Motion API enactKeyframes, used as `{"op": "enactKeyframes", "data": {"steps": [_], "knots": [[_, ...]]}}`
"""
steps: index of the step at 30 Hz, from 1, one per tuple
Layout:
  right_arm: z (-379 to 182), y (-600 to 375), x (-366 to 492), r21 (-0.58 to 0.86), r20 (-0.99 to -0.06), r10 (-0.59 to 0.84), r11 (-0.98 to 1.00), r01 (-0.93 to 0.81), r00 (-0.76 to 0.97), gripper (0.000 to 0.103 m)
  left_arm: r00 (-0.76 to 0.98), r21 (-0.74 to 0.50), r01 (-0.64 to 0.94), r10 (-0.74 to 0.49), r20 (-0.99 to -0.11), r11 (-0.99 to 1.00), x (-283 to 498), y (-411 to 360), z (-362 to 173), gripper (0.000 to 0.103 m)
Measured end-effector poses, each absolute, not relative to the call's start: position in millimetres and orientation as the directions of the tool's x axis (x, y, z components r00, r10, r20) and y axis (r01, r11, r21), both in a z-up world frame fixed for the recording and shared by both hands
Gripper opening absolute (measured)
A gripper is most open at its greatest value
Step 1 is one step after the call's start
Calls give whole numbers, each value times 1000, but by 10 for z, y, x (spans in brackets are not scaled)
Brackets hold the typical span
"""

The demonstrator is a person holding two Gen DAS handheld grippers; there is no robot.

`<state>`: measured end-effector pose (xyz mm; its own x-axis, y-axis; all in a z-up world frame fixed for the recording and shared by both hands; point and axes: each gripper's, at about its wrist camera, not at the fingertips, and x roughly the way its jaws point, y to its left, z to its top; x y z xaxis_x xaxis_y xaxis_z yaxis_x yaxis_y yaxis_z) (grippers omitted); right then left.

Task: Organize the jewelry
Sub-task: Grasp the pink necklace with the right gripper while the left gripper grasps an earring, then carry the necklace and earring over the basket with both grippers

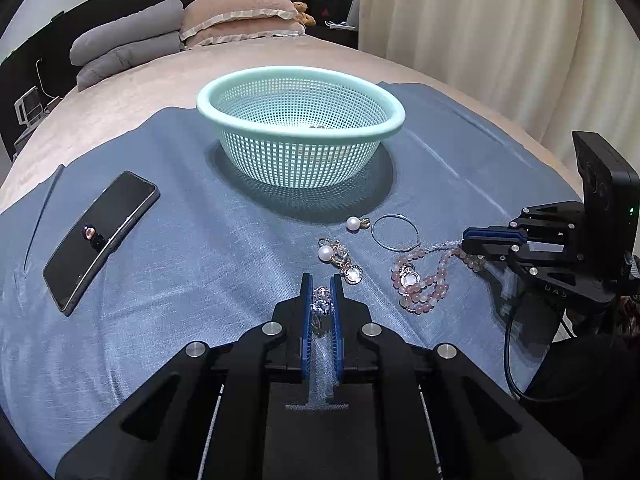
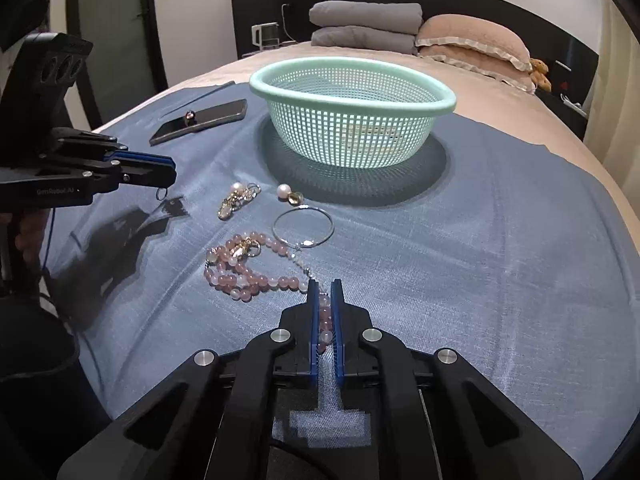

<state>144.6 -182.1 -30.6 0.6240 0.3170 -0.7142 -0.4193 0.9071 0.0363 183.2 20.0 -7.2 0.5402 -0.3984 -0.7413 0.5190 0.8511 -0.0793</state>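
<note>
My left gripper (image 1: pixel 320 286) is shut on a sparkly crystal ring (image 1: pixel 321 303); in the right wrist view (image 2: pixel 170 178) it hovers just above the cloth with the ring's hoop hanging below the tips. My right gripper (image 2: pixel 325 290) is shut on one end of the pink bead necklace (image 2: pixel 248 268), whose other beads lie on the cloth; it also shows in the left wrist view (image 1: pixel 420 284). A pearl earring with gold charms (image 1: pixel 340 260), a single pearl earring (image 1: pixel 356 223) and a thin silver bangle (image 1: pixel 395 232) lie between the grippers and the mint mesh basket (image 1: pixel 300 80).
A blue cloth (image 1: pixel 180 260) covers the bed. A black phone (image 1: pixel 98 240) with a small ring on it lies at the left. Pillows (image 1: pixel 240 16) and folded grey bedding lie at the headboard. Curtains hang on the right.
</note>
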Motion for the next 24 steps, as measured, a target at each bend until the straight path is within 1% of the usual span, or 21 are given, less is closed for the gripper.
{"op": "enactKeyframes", "data": {"steps": [2,6,12,17,24], "knots": [[-208,-1823,1410,19,-697,309,910,-414,647,5,549,-75,517,-398,-735,853,1830,215,-12,9],[19,-1826,1365,37,-668,333,908,-417,666,5,571,-70,512,-400,-717,856,1784,247,147,9],[443,-1831,1286,14,-599,334,913,-407,728,5,599,-72,508,-412,-687,858,1711,240,428,9],[860,-1842,1264,-20,-518,319,923,-385,793,6,624,-66,508,-420,-659,859,1696,210,651,9],[1410,-1889,1400,-72,-409,293,934,-351,864,6,629,-84,541,-468,-621,837,1758,211,947,9]]}}
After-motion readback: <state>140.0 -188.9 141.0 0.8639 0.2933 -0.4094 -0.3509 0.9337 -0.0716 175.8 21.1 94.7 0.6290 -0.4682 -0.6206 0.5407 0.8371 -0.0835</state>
